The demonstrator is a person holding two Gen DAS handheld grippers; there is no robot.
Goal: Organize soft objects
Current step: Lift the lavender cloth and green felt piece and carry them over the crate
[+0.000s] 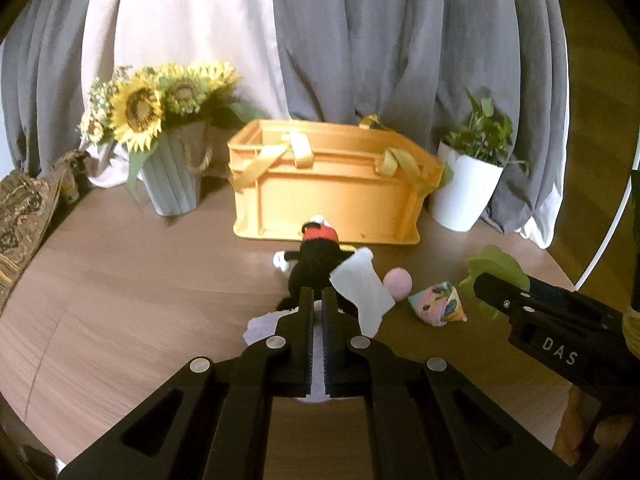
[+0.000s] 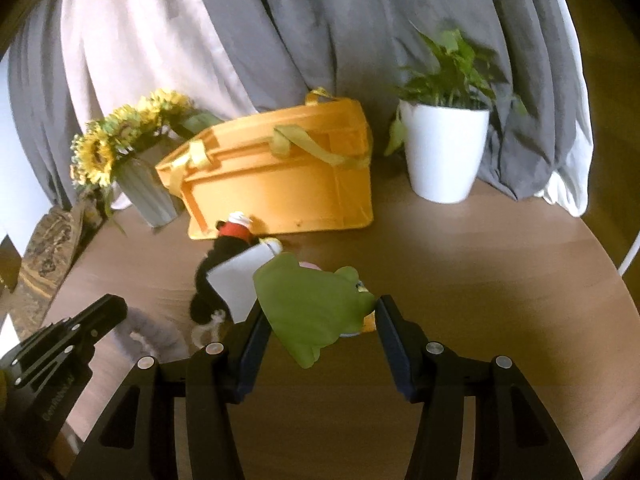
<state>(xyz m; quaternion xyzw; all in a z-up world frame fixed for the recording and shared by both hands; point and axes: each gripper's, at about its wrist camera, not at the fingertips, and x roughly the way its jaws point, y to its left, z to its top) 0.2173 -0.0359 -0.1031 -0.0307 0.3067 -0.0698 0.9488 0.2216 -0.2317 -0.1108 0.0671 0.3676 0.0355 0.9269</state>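
An orange basket with yellow straps stands at the back of the round wooden table; it also shows in the right wrist view. In front of it lies a black plush toy with a white tag. My left gripper is shut on a pale fluffy cloth at the plush's near end. A pink ball and a patterned beanbag lie to the right. My right gripper is open around a green plush; whether it touches is unclear.
A grey vase of sunflowers stands back left. A white pot with a green plant stands back right. Grey and white curtains hang behind. Patterned fabric lies at the table's left edge.
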